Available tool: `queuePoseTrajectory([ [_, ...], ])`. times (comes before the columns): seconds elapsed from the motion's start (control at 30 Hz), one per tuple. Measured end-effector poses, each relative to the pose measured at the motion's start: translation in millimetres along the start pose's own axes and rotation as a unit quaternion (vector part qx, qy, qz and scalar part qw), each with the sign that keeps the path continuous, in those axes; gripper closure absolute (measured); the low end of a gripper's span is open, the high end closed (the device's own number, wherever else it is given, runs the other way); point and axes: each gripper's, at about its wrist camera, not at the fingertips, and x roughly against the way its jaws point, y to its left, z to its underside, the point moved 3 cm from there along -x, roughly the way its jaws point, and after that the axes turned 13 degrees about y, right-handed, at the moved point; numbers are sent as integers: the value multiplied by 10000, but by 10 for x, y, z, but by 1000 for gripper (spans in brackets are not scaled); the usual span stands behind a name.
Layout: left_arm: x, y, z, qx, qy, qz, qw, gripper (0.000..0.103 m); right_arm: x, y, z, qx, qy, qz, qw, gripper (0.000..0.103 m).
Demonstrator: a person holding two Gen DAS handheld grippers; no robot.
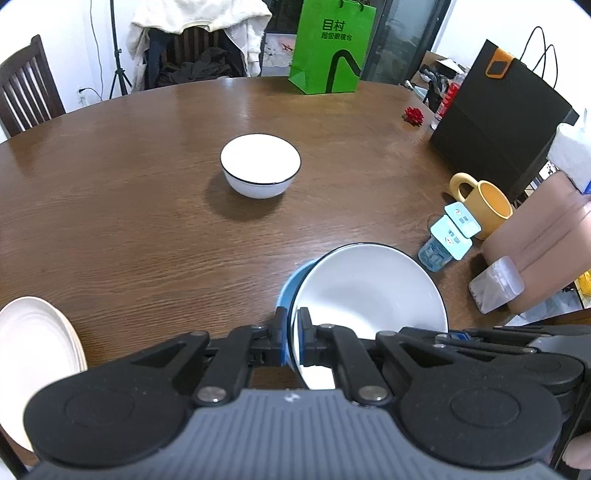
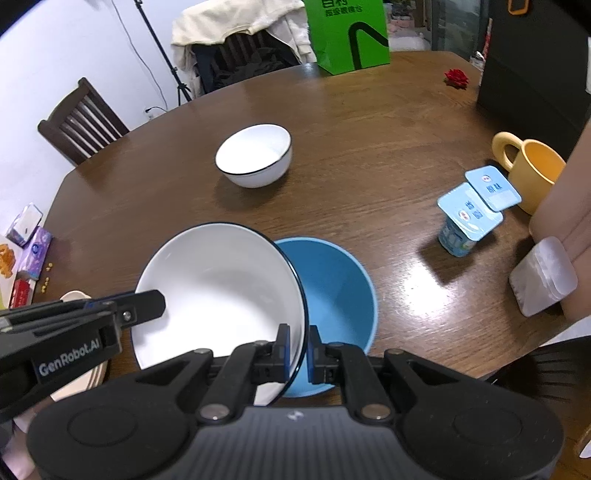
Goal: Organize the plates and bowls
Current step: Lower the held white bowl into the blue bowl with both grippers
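Two grippers, left gripper (image 1: 293, 334) and right gripper (image 2: 298, 350), are clamped on my black-rimmed white ceramic bowl (image 2: 218, 295); tilted, it could strike the glossy blue bowl (image 2: 332, 295) just beyond

Far bowl (image 2: 254, 155) mid table (image 2: 369, 140). Bag (image 2: 349, 33) behind it; mug (image 2: 532, 170) & cups (image 2: 469, 218) to its right; plates (image 1: 33, 354) front-left.

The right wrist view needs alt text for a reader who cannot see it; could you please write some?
Two grippers, right and left, pinch opposite rims of a tilted white bowl above a blue bowl on a wooden table. Farther back stands another white bowl; to the right are yogurt cups and a yellow mug.
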Motion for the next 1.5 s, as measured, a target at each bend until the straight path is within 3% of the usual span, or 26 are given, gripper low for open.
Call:
queuePoseTrajectory([
  [0.47,-311,-78,-105,-146,266,40,9995,97,-197,-218,-63,-174,153,122,9997,95],
  [1.5,-972,-32,-324,-156,927,-10,9956,97,-765,-299,-370,-19,751,412,9963,95],
])
